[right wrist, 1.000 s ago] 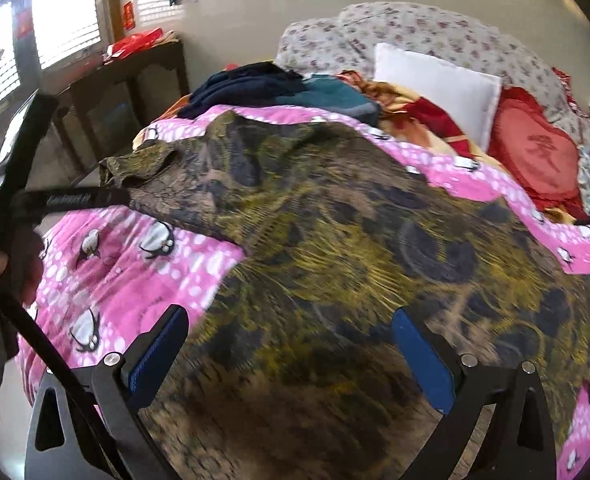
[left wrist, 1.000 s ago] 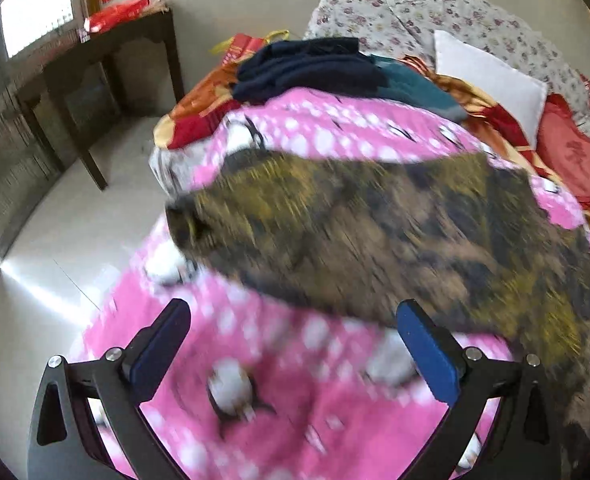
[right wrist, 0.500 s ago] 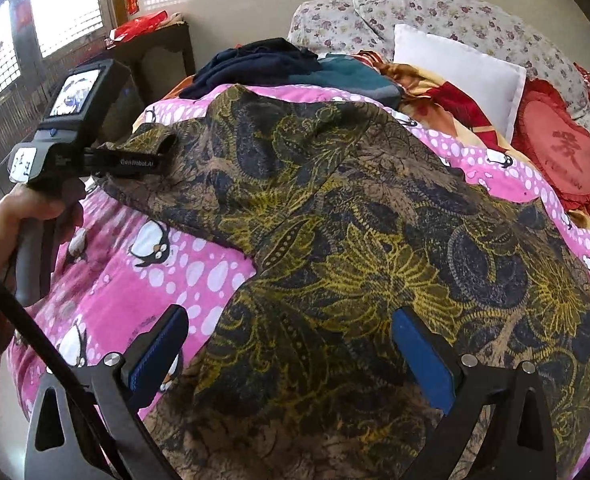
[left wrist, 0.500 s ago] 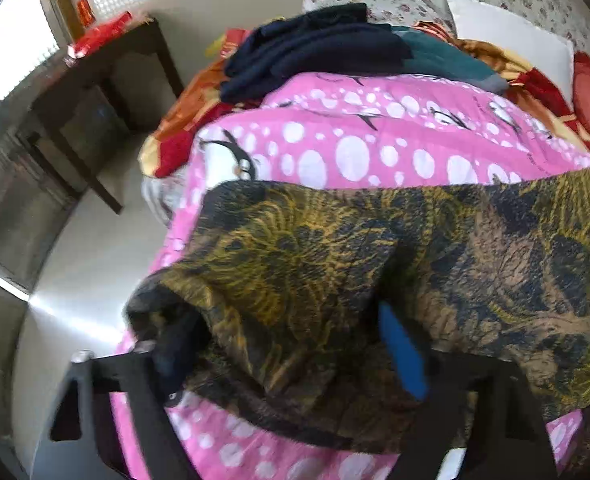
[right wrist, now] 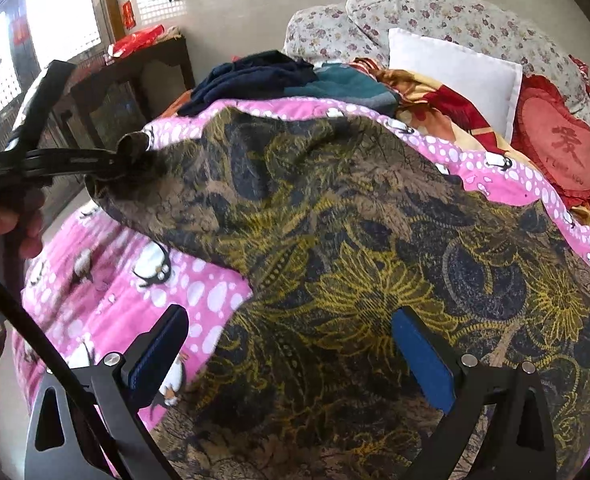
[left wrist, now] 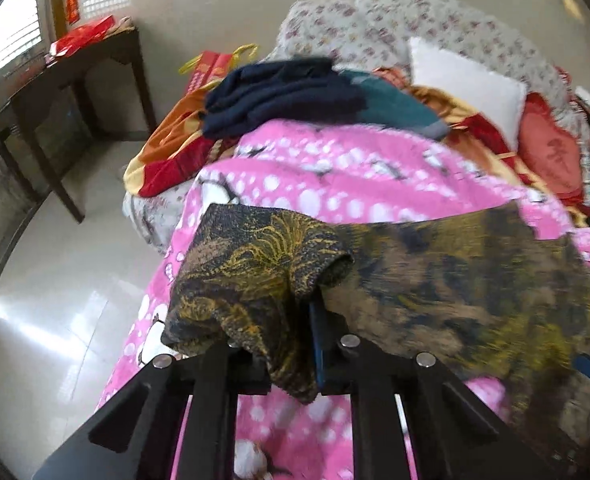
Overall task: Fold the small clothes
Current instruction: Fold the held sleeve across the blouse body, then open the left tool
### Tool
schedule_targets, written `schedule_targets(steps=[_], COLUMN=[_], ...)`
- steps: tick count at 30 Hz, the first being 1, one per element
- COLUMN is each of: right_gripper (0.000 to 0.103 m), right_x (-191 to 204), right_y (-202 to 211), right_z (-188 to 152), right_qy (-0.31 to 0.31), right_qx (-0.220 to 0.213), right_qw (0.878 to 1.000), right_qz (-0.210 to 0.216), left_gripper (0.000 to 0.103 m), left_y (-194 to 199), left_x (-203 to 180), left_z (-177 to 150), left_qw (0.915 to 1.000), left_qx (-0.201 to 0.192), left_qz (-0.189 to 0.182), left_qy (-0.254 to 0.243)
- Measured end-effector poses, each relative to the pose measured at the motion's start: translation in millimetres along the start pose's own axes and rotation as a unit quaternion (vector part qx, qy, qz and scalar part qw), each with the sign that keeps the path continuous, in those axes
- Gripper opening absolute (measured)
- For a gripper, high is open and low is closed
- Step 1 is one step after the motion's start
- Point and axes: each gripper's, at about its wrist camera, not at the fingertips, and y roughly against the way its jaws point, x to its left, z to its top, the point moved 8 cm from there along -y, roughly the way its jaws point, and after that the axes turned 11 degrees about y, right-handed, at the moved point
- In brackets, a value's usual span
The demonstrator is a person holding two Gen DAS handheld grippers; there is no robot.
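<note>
Black-framed right tongs (right wrist: 291, 356) carry blue pads (right wrist: 423, 364), silver screws (right wrist: 467, 361) and a black cable (right wrist: 35, 336).

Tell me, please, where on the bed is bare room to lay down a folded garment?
Bare pink quilt lies left of the patterned garment, toward the bed's edge, below the left hand-held gripper. A narrow pink strip runs between the garment and the dark clothes pile. The head of the bed is crowded with pillows and clothes.
</note>
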Motion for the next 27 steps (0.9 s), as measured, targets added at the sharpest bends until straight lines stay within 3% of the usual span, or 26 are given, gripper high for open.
schedule_targets(steps=[9, 14, 20, 27], right_gripper=[0.103, 0.103, 0.103, 0.103], right_x=[26, 24, -6, -80], right_y=[28, 45, 75, 85], right_z=[16, 24, 30, 4], right_qy=[0.000, -0.045, -0.089, -0.168], right_qx=[-0.059, -0.100, -0.147, -0.129], right_qw=[0.997, 0.990, 0.981, 0.975], right_qz=[0.054, 0.089, 0.095, 0.063], left_gripper=[0.013, 0.013, 0.013, 0.013], left_y=[65, 90, 107, 85], left_x=[-73, -113, -156, -208], left_z=[-5, -10, -26, -52], left_qw=[0.9947, 0.9892, 0.9808, 0.9721], left_qx=[0.018, 0.023, 0.030, 0.064], left_qz=[-0.093, -0.125, -0.162, -0.202], left_qy=[-0.041, -0.074, -0.103, -0.102])
